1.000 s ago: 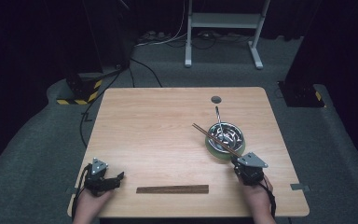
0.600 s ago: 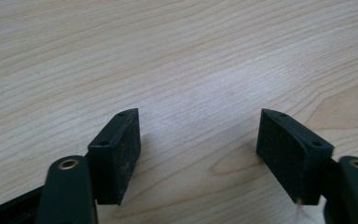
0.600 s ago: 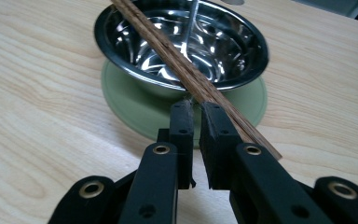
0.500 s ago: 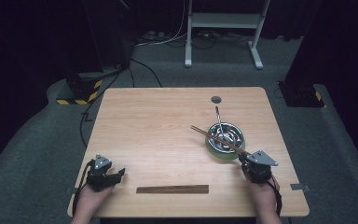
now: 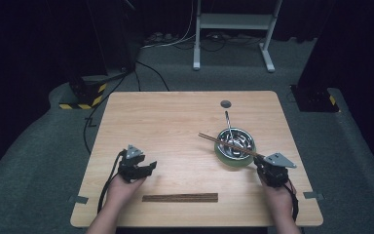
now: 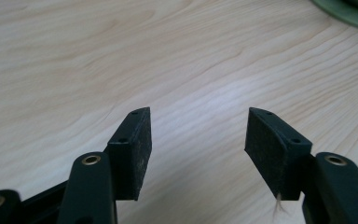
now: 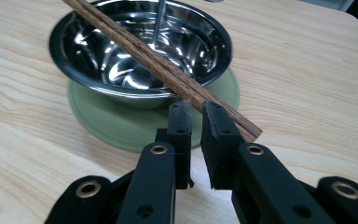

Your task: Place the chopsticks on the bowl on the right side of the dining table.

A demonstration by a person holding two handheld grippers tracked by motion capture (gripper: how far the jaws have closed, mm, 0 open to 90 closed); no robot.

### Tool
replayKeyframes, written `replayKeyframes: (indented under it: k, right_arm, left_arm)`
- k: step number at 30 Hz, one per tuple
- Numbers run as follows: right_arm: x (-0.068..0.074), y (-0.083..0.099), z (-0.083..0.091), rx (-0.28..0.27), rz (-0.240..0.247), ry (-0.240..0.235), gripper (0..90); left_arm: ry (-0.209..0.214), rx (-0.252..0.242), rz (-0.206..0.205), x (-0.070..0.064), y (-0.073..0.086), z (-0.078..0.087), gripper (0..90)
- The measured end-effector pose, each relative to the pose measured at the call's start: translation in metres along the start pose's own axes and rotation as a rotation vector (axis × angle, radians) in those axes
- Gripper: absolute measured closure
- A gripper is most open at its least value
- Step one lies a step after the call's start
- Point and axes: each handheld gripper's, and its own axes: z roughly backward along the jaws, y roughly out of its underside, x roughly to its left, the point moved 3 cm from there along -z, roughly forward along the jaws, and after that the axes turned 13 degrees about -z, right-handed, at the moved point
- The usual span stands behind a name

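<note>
Tabletop [image 7: 307,60]: right tongs [image 7: 196,112] nearly closed under chopsticks [image 7: 168,70].

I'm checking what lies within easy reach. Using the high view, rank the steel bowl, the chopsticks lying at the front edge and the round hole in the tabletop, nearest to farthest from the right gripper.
From the right gripper:
1. Steel bowl, just up and to its left on a green plate.
2. Chopsticks at the front edge, off to its left.
3. Round hole, far across the table.

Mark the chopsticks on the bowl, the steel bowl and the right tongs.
chopsticks [image 7: 168,72], right gripper view, mid-shaft over the bowl
steel bowl [image 7: 98,60], right gripper view, inner wall
right tongs [image 7: 196,114], right gripper view, between the tips
</note>
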Motion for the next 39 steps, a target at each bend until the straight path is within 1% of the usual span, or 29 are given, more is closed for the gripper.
replayKeyframes:
  k: [1,2,5,7,9,12,13,14,15,17,18,20,21,22,23,24,25,26,28,30,31,33,36,39]
  right_arm:
    - [-0.002,-0.001,-0.001,0.002,0.006,0.004,81.6]
    - [-0.003,-0.003,-0.001,0.008,0.000,0.007,81.6]
    - [-0.008,-0.005,-0.003,0.013,0.004,0.014,81.6]
    - [-0.011,-0.006,-0.005,0.021,0.007,0.023,81.5]
    - [-0.015,-0.006,-0.007,0.027,-0.001,0.024,81.3]
    - [-0.020,-0.008,-0.009,0.029,-0.016,0.034,81.0]
    - [-0.022,-0.009,-0.009,0.028,-0.011,0.034,81.0]
    - [-0.023,-0.010,-0.009,0.032,-0.017,0.037,81.0]
    - [-0.024,-0.011,-0.010,0.030,-0.010,0.038,81.0]
    - [-0.025,-0.014,-0.011,0.033,-0.013,0.045,81.0]
    - [-0.026,-0.015,-0.012,0.025,-0.010,0.048,81.0]
    - [-0.028,-0.016,-0.014,0.031,-0.013,0.054,81.1]
    - [-0.030,-0.017,-0.016,0.023,-0.001,0.055,81.3]
    - [-0.031,-0.018,-0.017,0.023,-0.017,0.056,81.4]
    - [-0.032,-0.018,-0.019,0.025,-0.020,0.056,81.5]
    - [-0.033,-0.019,-0.020,0.026,-0.013,0.060,81.5]
    - [-0.034,-0.019,-0.021,0.029,-0.019,0.063,81.6]
    - [-0.035,-0.020,-0.022,0.029,-0.015,0.065,81.7]
    - [-0.037,-0.022,-0.024,0.033,-0.028,0.068,81.8]
    - [-0.042,-0.025,-0.026,0.030,-0.014,0.073,82.0]
    - [-0.043,-0.025,-0.026,0.029,-0.018,0.072,82.2]
    - [-0.046,-0.027,-0.028,0.048,-0.018,0.074,82.2]
    - [-0.050,-0.029,-0.029,0.051,-0.018,0.072,82.1]
    - [-0.052,-0.032,-0.030,0.049,0.007,0.076,82.1]
  left_arm:
    - [0.001,-0.003,-0.024,-0.003,-0.007,-0.005,40.8]
    - [0.000,-0.003,-0.030,-0.006,-0.011,-0.008,40.7]
    - [-0.002,-0.011,-0.060,-0.014,-0.024,-0.021,40.8]
    - [-0.002,-0.010,-0.061,-0.018,-0.030,-0.031,40.8]
    - [0.002,-0.016,-0.059,-0.022,-0.035,-0.040,40.5]
    - [0.001,-0.016,-0.054,-0.027,-0.040,-0.049,41.1]
    - [-0.002,-0.017,-0.060,-0.029,-0.041,-0.052,41.1]
    - [-0.003,-0.017,-0.061,-0.030,-0.043,-0.054,41.1]
    - [-0.002,-0.020,-0.057,-0.032,-0.045,-0.057,41.1]
    - [-0.001,-0.027,-0.058,-0.035,-0.049,-0.060,41.0]
    - [0.002,-0.033,-0.063,-0.037,-0.051,-0.062,41.1]
    - [0.021,-0.042,-0.065,-0.041,-0.056,-0.066,40.9]
    - [0.024,-0.043,-0.082,-0.044,-0.058,-0.067,40.8]
    - [0.023,-0.043,-0.083,-0.047,-0.060,-0.069,40.8]
    - [0.026,-0.043,-0.089,-0.048,-0.061,-0.071,40.7]
    - [0.025,-0.041,-0.089,-0.050,-0.063,-0.073,40.7]
    - [0.022,-0.049,-0.092,-0.051,-0.064,-0.075,40.8]
    - [0.018,-0.053,-0.083,-0.053,-0.065,-0.077,41.0]
    - [0.015,-0.048,-0.091,-0.054,-0.067,-0.080,41.0]
    - [0.012,-0.049,-0.086,-0.056,-0.069,-0.083,41.0]
    - [0.012,-0.052,-0.080,-0.056,-0.070,-0.085,40.9]
    - [0.010,-0.055,-0.079,-0.058,-0.072,-0.086,40.8]
    - [0.015,-0.056,-0.080,-0.060,-0.075,-0.088,40.6]
    - [0.012,-0.068,-0.072,-0.062,-0.077,-0.090,40.8]
